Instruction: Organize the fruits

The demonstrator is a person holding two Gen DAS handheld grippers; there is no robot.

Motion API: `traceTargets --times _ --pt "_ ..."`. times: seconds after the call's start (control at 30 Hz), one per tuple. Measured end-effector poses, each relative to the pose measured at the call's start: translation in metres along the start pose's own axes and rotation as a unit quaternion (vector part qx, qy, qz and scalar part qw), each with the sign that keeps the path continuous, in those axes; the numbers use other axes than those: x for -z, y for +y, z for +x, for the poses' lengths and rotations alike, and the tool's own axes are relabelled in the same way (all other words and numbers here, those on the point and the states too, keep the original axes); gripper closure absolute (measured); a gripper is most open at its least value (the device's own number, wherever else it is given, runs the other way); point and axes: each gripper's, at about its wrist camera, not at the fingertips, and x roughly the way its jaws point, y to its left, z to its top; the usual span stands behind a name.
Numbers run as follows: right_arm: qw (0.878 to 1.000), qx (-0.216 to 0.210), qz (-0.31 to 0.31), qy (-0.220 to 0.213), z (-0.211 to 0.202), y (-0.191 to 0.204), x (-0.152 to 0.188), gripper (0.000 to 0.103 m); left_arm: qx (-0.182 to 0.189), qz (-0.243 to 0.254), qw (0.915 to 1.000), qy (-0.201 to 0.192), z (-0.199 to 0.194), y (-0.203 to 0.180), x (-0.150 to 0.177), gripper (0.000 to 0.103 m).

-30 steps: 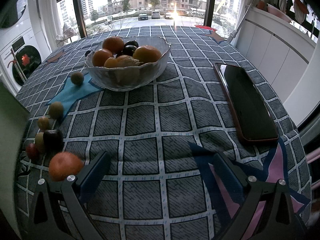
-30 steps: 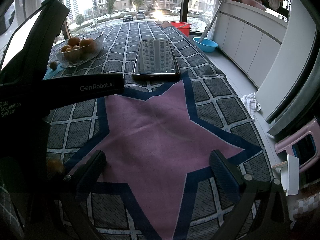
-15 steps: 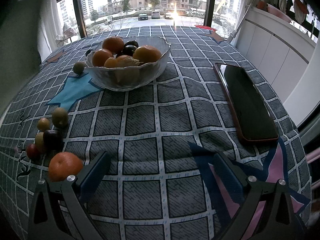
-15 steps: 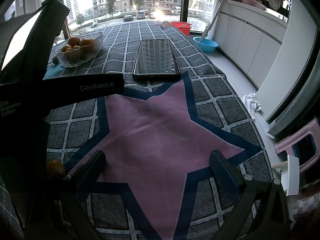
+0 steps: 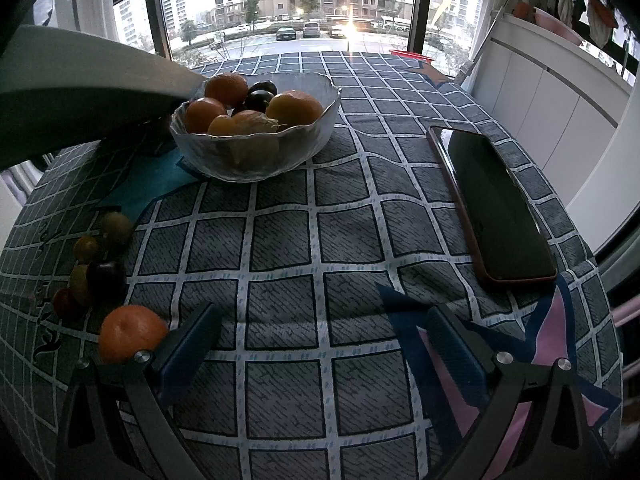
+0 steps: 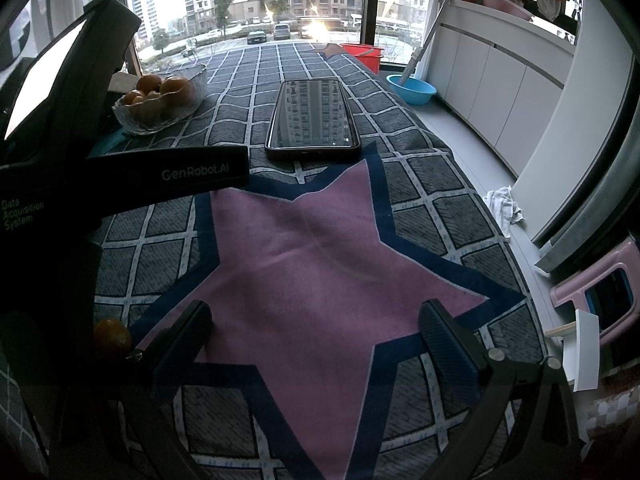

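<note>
Checked grey cloth covers the table [image 5: 280, 248], with tower blocks beyond the window at its far edge. Toward that far edge stands a glass bowl [image 5: 256, 148] holding oranges and dark plums. Loose fruit lies near the table's left edge: an orange [image 5: 130, 338] just beside my left gripper's [image 5: 320, 344] left finger, a dark plum [image 5: 105, 278] and several small pieces behind it. A phone [image 5: 494, 204] lies screen-up toward the right edge. My left gripper is spread wide and empty. My right gripper [image 6: 316, 336] is equally wide apart, empty, above the pink star [image 6: 312, 264] on the cloth.
</note>
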Motion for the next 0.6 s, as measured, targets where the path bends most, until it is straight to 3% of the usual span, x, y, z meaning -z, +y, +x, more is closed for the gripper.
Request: traceTargets --times 0.6 --pt "1.000 0.000 -0.002 -0.001 0.0008 0.0024 -0.0023 0.000 0.000 0.000 1.0000 0.000 0.0000 0.0000 0.0000 0.000"
